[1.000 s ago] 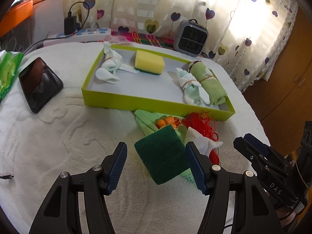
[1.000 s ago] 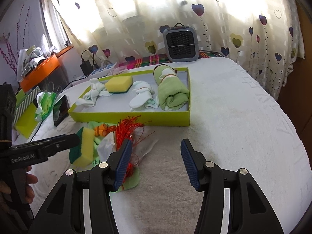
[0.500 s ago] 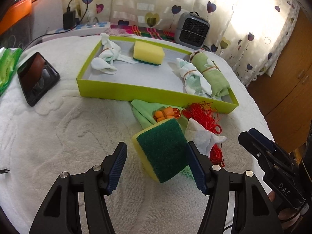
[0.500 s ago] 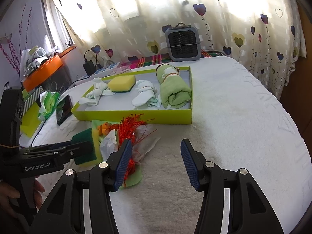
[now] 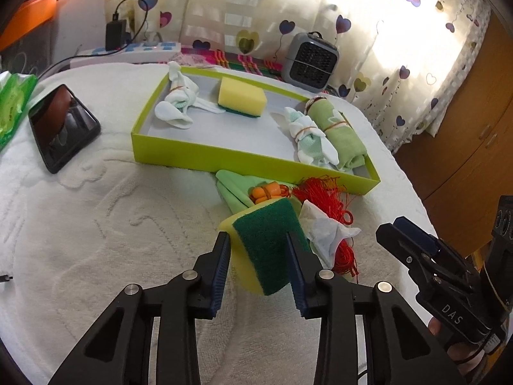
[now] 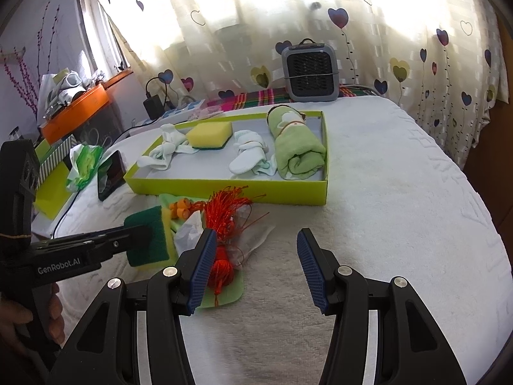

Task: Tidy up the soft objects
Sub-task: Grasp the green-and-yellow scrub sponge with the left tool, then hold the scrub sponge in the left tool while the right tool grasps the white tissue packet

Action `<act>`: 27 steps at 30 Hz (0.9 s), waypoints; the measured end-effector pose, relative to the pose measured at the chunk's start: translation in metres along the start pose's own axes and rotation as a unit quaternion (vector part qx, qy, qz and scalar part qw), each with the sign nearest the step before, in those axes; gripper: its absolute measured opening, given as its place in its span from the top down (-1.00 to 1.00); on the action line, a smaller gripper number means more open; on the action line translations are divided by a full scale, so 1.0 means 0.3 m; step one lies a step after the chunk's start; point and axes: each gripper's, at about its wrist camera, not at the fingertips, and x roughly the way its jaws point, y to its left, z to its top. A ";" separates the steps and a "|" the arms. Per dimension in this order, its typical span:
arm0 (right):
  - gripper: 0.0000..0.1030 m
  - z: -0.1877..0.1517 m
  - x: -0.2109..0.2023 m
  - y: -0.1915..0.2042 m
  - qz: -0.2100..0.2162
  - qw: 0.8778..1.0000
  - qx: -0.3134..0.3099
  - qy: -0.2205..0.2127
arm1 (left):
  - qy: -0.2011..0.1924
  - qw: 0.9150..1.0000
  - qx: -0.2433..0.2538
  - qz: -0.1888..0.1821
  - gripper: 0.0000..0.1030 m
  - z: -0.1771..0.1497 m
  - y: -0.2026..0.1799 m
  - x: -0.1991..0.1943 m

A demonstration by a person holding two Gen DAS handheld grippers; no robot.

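My left gripper (image 5: 258,258) is shut on a yellow sponge with a green scouring face (image 5: 264,243), held on its side just above the white cloth; it also shows in the right wrist view (image 6: 149,235). My right gripper (image 6: 253,263) is open and empty over the cloth. The lime tray (image 5: 205,162) holds a second sponge (image 5: 242,101), two white sock bundles (image 5: 179,106) and a rolled green towel (image 5: 336,133). In front of the tray lie a light green cloth (image 5: 234,189), an orange item (image 5: 266,191), a red tassel (image 6: 224,224) and a white wrapper (image 5: 327,234).
A phone (image 5: 62,126) and a green wipes pack (image 5: 12,104) lie at the left. A small grey heater (image 5: 309,62) and a power strip (image 5: 128,53) stand behind the tray. A wooden cabinet (image 5: 465,134) is at the right beyond the bed edge.
My left gripper has closed from open onto the green-faced sponge. The right gripper has stayed open and drifted slightly.
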 end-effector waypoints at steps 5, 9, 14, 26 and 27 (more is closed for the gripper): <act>-0.03 0.000 -0.003 0.013 0.002 1.000 -0.004 0.000 | -0.003 1.000 0.000 -0.007 0.39 -0.006 0.003 -0.001; -0.03 -0.001 -0.006 0.027 0.007 1.000 -0.012 0.000 | -0.010 1.000 -0.001 -0.019 0.51 -0.006 0.000 -0.010; -0.03 -0.006 -0.005 0.050 0.015 0.999 -0.028 0.001 | -0.018 1.000 0.000 -0.021 0.51 -0.004 0.011 -0.030; -0.03 -0.004 0.004 0.110 0.054 0.997 -0.058 -0.002 | -0.029 0.999 -0.024 -0.015 0.51 -0.017 0.113 -0.080; -0.03 -0.003 0.008 0.117 0.059 0.996 -0.060 -0.001 | -0.029 0.999 -0.027 -0.014 0.51 -0.018 0.121 -0.081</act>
